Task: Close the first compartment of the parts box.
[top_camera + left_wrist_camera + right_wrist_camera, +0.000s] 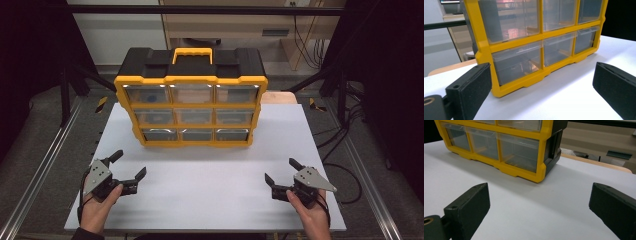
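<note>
Organizer, high view: a yellow-and-black drawer organizer (191, 100) stood upright at the far middle of the white table (210, 185), three rows of three clear drawers facing the person, its yellow carry handle (192, 54) on top.
Table edges, high view: the organizer's base sat well inside the left and right edges; a broad bare stretch of white lay between its front and the near edge.
Left gripper, high view: the left gripper (131, 165), held in the left hand (100, 205) near the table's near-left corner, pointed toward the middle with its jaws spread apart, gripping nothing, well apart from the organizer.
Right gripper, high view: the right gripper (281, 171), in the right hand (312, 210) near the near-right corner, mirrored it, jaws likewise released and empty.
Gap between grippers, high view: open white surface ran between the two tools.
Left gripper view: the organizer (536, 42) rose close ahead, its bottom-left yellow corner just beyond the left jaw; both black jaws stood wide apart with bare table (564, 97) between them.
Drawers, left gripper view: the clear drawers (516, 62) sat flush in the yellow frame; what they held could not be made out.
Right gripper view: the organizer's (499, 147) right bottom corner stood farther off, up and left; the jaws gaped wide over empty white table (536, 212), whose far edge met a wooden surface (599, 163) behind.
</note>
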### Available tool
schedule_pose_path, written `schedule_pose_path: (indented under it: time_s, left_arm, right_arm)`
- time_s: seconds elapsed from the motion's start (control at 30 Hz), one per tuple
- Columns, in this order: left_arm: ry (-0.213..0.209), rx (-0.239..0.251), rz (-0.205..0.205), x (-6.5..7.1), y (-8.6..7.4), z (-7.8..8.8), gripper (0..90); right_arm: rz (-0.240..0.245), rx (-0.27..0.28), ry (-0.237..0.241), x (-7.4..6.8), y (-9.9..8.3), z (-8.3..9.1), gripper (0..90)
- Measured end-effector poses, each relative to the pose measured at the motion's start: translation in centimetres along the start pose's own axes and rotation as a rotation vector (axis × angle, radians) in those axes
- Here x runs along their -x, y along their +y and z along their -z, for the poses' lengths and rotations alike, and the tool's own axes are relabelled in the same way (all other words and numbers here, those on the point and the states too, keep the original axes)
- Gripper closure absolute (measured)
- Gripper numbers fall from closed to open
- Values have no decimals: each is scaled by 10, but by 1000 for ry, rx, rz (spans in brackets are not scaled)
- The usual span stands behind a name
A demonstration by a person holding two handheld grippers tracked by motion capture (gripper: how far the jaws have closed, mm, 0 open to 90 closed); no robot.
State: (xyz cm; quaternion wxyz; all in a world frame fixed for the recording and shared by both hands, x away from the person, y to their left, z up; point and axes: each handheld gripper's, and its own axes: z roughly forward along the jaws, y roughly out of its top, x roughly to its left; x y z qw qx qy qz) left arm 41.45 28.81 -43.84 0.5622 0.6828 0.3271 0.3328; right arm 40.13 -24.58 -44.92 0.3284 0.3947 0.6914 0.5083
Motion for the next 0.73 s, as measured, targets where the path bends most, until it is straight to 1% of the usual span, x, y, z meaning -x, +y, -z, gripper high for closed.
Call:
schedule_pose_path:
  time_s: [0.07,0.13,0.17,0.47,0.53,0.57,0.6,0.67,0.73]
  left_arm:
    - [-5,-3,1,0,-1,1,19]
    - [-5,-7,-9,1,-2,2,19]
    - [-6,-6,-7,1,-3,3,19]
    - [-31,-13,4,6,-9,10,20]
    - [-41,-22,-6,8,-11,11,20]
    - [-44,-24,-17,8,-10,12,20]
    - [-42,-21,-24,9,-10,13,20]
    - [-41,-4,-10,9,-8,14,20]
    - [-39,6,-11,8,-6,14,20]
  right_arm:
    - [1,0,-2,0,0,0,36]
    - [-9,0,-3,0,0,0,36]
    - [0,2,-7,1,0,0,36]
    - [-15,10,-18,3,0,2,37]
    - [-15,11,-25,4,0,3,36]
    - [-13,13,-28,5,0,3,36]
    - [-12,16,-33,6,0,4,36]
    - [-23,14,-38,7,-1,5,37]
    - [-27,19,-45,8,-1,5,37]
